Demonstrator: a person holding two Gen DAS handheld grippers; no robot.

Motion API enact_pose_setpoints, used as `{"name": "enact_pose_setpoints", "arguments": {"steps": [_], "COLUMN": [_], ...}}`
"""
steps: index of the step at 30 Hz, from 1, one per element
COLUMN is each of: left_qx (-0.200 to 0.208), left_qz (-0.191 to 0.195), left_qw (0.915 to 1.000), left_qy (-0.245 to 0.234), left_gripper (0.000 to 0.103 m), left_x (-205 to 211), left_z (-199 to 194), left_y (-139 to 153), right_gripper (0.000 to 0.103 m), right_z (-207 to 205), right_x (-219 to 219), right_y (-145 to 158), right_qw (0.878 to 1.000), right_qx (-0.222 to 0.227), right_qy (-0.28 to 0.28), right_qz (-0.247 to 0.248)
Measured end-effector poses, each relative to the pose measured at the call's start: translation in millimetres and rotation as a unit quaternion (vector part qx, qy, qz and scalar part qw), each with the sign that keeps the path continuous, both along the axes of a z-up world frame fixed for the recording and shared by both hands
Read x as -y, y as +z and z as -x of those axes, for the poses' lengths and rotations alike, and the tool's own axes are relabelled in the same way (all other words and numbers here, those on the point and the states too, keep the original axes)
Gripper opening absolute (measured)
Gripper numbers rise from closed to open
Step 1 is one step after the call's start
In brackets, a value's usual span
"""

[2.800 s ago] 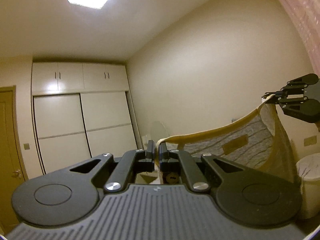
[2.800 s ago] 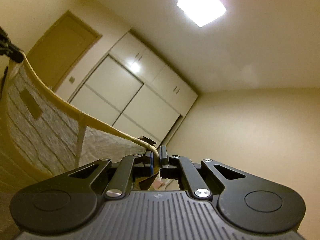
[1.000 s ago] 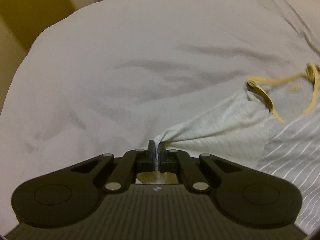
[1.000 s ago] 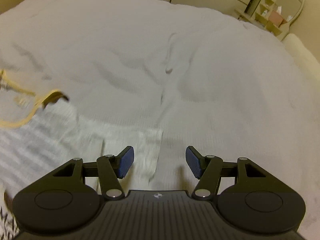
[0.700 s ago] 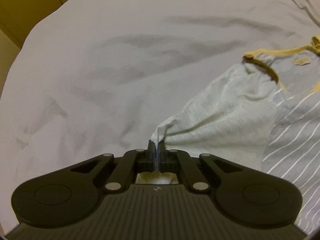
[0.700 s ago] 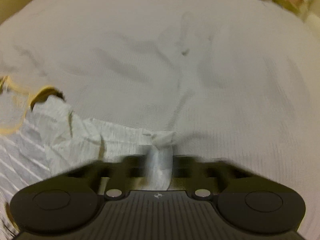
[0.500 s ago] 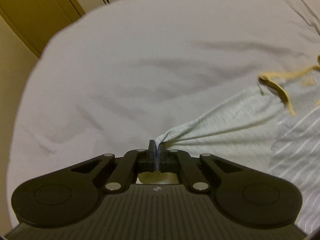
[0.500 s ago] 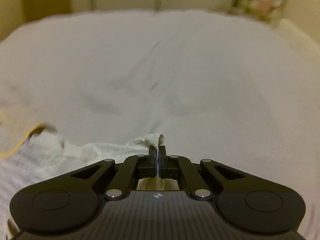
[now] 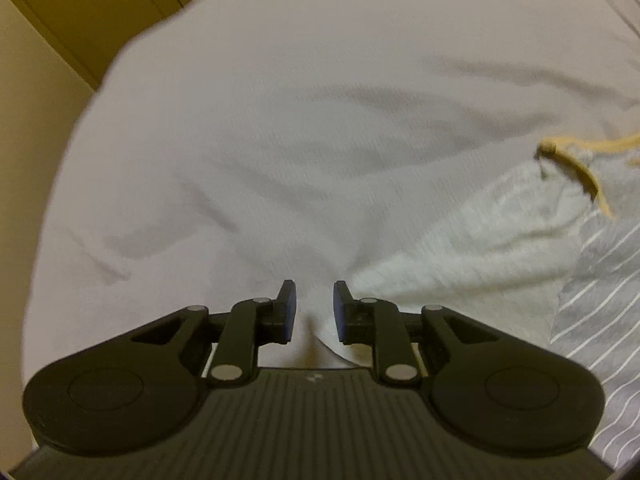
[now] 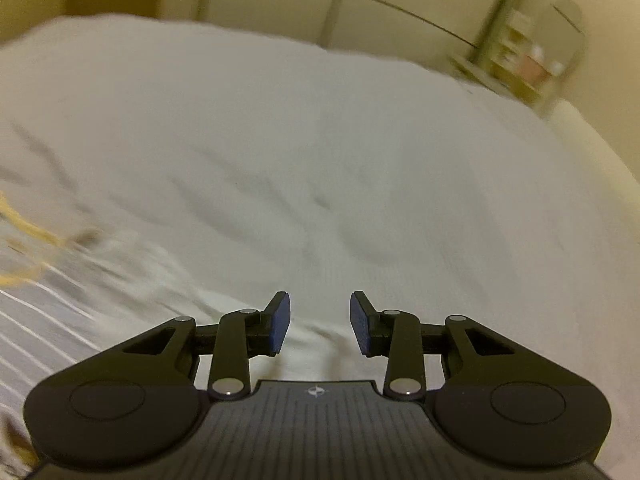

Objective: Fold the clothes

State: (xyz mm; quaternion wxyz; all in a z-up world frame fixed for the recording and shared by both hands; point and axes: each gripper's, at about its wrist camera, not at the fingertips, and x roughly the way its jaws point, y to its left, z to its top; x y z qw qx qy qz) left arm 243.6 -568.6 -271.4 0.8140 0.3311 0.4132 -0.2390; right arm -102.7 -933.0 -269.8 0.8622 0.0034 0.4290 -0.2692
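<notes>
One striped shirt [image 9: 600,280], pale sleeve, yellow-trimmed collar [image 9: 580,164]

Soft knit shirt [image 9: 460,256] (striped body) on matt woven bedsheet [image 9: 280,140].

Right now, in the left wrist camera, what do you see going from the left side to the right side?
Brown wooden door → white bed sheet → open black left gripper → pale grey knit sleeve → yellow-trimmed neckline → grey shirt body with thin white stripes.

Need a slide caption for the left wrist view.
Left gripper open over a pale sleeve of the striped shirt on the bed.
</notes>
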Motion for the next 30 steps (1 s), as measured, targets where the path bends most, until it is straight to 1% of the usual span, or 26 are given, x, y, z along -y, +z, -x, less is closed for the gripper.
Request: {"name": "enact_pose_setpoints", "arguments": {"steps": [3,5,6,7,8,10,14,16,17,19,20,21,22,23,24,25,26,28,30], "left_qx": [0.005,-0.007,-0.013,-0.019,-0.024,-0.035,-0.058,-0.089,-0.105,-0.134,-0.139,-0.126,-0.105,-0.089,-0.086,-0.095,-0.101,-0.100,-0.100], "left_qz": [0.030,0.049,0.058,0.062,0.060,0.054,0.040,0.037,0.036,0.035,0.041,0.062,0.089,0.114,0.140,0.157,0.155,0.126,0.114], "left_qw": [0.9988,0.9956,0.9931,0.9901,0.9868,0.9796,0.9699,0.9680,0.9667,0.9625,0.9613,0.9628,0.9664,0.9708,0.9733,0.9733,0.9734,0.9728,0.9715], "left_qy": [-0.037,-0.080,-0.102,-0.125,-0.148,-0.190,-0.233,-0.232,-0.231,-0.233,-0.234,-0.231,-0.217,-0.191,-0.160,-0.138,-0.135,-0.167,-0.182], "left_gripper": [0.017,0.019,0.021,0.026,0.028,0.030,0.031,0.030,0.022,0.001,0.001,0.001,0.000,0.000,0.000,0.000,0.000,0.000,0.000], "left_x": [15,35,46,57,69,91,124,134,137,142,143,140,136,132,126,123,124,132,134], "left_z": [10,22,28,35,41,52,49,38,33,26,24,20,14,6,-7,-18,-23,-19,-16], "left_y": [18,24,25,25,22,14,-18,-37,-45,-57,-58,-51,-43,-35,-29,-27,-30,-38,-45], "right_gripper": [0.036,0.037,0.037,0.040,0.042,0.042,0.042,0.042,0.044,0.046,0.046,0.047,0.047,0.047,0.047,0.048,0.050,0.051,0.052], "right_z": [-31,-51,-61,-71,-82,-89,-77,-72,-68,-59,-54,-55,-57,-60,-62,-64,-66,-71,-78], "right_x": [-14,-24,-28,-33,-38,-46,-55,-56,-54,-49,-47,-45,-43,-41,-39,-37,-35,-31,-31], "right_y": [-5,-8,-9,-11,-12,-20,-28,-32,-33,-33,-34,-33,-33,-32,-32,-31,-30,-29,-33], "right_qw": [0.998,0.994,0.992,0.989,0.985,0.984,0.984,0.985,0.985,0.986,0.986,0.987,0.987,0.987,0.987,0.987,0.987,0.987,0.987], "right_qx": [0.001,0.002,0.003,0.003,0.004,-0.007,-0.016,-0.022,-0.023,-0.025,-0.026,-0.025,-0.023,-0.021,-0.019,-0.017,-0.016,-0.012,-0.011], "right_qy": [0.054,0.090,0.108,0.126,0.144,0.148,0.132,0.126,0.122,0.114,0.110,0.108,0.107,0.105,0.104,0.102,0.101,0.098,0.095], "right_qz": [-0.035,-0.058,-0.070,-0.082,-0.093,-0.102,-0.118,-0.119,-0.119,-0.119,-0.119,-0.119,-0.120,-0.121,-0.122,-0.123,-0.123,-0.125,-0.131]}}
